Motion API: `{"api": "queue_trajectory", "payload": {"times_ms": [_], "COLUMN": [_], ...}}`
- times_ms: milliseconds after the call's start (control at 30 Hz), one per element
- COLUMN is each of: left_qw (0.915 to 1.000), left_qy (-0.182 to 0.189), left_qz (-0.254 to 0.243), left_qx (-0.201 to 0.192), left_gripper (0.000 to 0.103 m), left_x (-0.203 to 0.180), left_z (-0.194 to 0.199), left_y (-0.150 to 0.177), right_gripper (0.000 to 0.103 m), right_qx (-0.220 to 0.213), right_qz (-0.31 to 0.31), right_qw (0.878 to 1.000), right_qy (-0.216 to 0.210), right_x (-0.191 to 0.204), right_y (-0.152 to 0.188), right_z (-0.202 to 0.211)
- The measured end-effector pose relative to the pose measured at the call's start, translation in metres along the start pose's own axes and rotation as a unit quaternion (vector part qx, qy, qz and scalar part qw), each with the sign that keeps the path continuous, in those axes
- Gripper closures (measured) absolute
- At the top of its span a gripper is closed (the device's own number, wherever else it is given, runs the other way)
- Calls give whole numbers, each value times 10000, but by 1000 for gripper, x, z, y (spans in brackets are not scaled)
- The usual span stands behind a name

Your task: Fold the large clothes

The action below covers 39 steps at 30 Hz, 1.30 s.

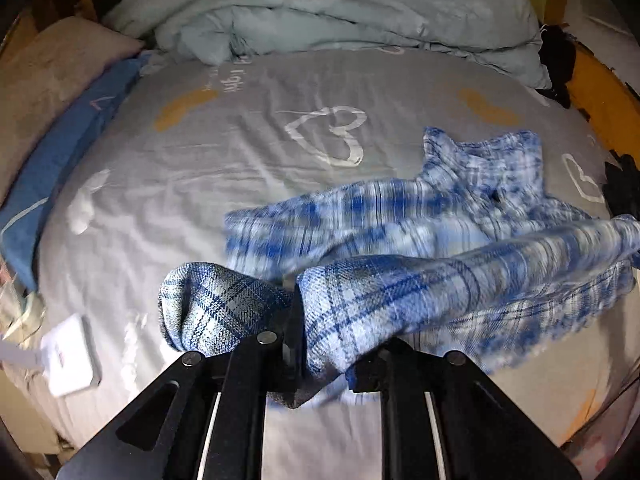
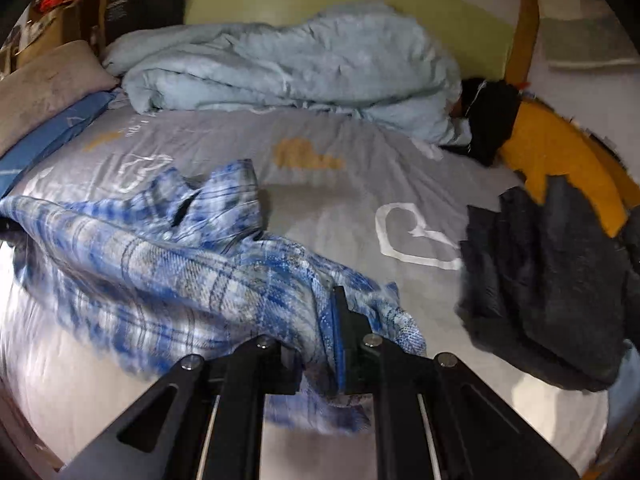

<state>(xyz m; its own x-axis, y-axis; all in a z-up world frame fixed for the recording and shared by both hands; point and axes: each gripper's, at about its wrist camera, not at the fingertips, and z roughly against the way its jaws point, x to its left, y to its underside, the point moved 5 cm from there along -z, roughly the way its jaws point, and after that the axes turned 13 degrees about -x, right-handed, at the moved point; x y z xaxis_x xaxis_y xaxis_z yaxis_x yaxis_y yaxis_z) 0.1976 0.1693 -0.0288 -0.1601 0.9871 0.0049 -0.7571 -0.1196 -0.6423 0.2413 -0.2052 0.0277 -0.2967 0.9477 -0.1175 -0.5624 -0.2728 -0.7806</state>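
Note:
A blue and white plaid shirt (image 1: pixel 400 216) lies bunched on the grey bed sheet (image 1: pixel 200 160), motion-blurred. My left gripper (image 1: pixel 294 320) is shut on a fold of the shirt and holds it above the sheet. The shirt stretches right from it toward my other hand. In the right wrist view the same plaid shirt (image 2: pixel 160 256) spreads to the left. My right gripper (image 2: pixel 334 320) is shut on another edge of the shirt, cloth draped over its fingers.
A crumpled pale blue duvet (image 1: pixel 320 12) lies at the far side of the bed. A beige pillow (image 1: pixel 44 80) and blue pillow (image 1: pixel 52 168) lie left. A white box (image 1: pixel 72 356) sits near left. A dark grey garment (image 2: pixel 548 280) lies right, by the orange bed edge (image 2: pixel 560 152).

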Motion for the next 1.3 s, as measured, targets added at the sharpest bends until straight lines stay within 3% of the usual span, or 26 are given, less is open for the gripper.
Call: {"api": "queue_trajectory", "payload": {"times_ms": [200, 300, 400, 500, 533, 567, 600, 633, 667, 733, 800, 867, 1000, 1133, 1233, 1300], "left_qw": [9993, 9996, 9997, 9938, 9918, 9898, 9867, 9832, 9778, 9711, 9718, 9726, 9735, 9751, 9796, 9839], "left_qy": [94, 95, 124, 163, 59, -15, -85, -155, -253, -226, -46, -85, 1, 76, 287, 153], "left_qz": [219, 55, -169, -518, -614, -655, -656, -627, -566, -508, -442, -261, -70, 280, 483, 363], "left_qx": [298, 278, -80, -967, -1122, -1263, -1485, -1710, -2001, -2322, -2316, -2310, -2286, -2198, -1927, -1744], "left_gripper": [87, 85, 82, 77, 67, 50, 38, 11, 0, 0, 0, 0, 0, 0, 0, 0], "left_x": [9, 8, 4, -3, -5, -6, -6, -4, -1, 3, 6, 10, 13, 20, 28, 33], "left_z": [-56, -68, -69, -50, -44, -37, -28, -20, -7, 11, 19, 26, 48, 61, 45, 27], "left_y": [-16, -17, -21, -31, -33, -36, -40, -43, -46, -49, -51, -48, -31, -19, -13, -10], "right_gripper": [92, 92, 92, 86, 79, 62, 53, 38, 28, 23, 21, 13, 8, 8, 8, 14], "right_qx": [187, 380, 507, 519, 446, 322, 113, -87, -357, -555, -595, -697, -726, -545, -219, 147], "right_qz": [18, 79, 60, -179, -319, -474, -651, -772, -928, -1177, -1366, -1474, -1569, -1680, -1801, -1999], "right_qw": [9998, 9992, 9986, 9984, 9984, 9983, 9976, 9963, 9935, 9902, 9879, 9856, 9847, 9842, 9829, 9777], "right_qy": [76, 93, 100, 112, 108, 103, 207, 364, 554, 510, 431, 443, 223, -124, -329, -622], "right_x": [4, 7, 5, -3, -8, -13, -21, -28, -38, -48, -54, -58, -61, -60, -60, -55], "right_y": [-7, -2, 3, 4, 3, 1, -2, -6, -10, -13, -13, -12, -13, -9, 2, 16], "right_z": [-52, -72, -80, -81, -80, -77, -71, -64, -53, -39, -26, -12, 7, 12, -6, -25]}}
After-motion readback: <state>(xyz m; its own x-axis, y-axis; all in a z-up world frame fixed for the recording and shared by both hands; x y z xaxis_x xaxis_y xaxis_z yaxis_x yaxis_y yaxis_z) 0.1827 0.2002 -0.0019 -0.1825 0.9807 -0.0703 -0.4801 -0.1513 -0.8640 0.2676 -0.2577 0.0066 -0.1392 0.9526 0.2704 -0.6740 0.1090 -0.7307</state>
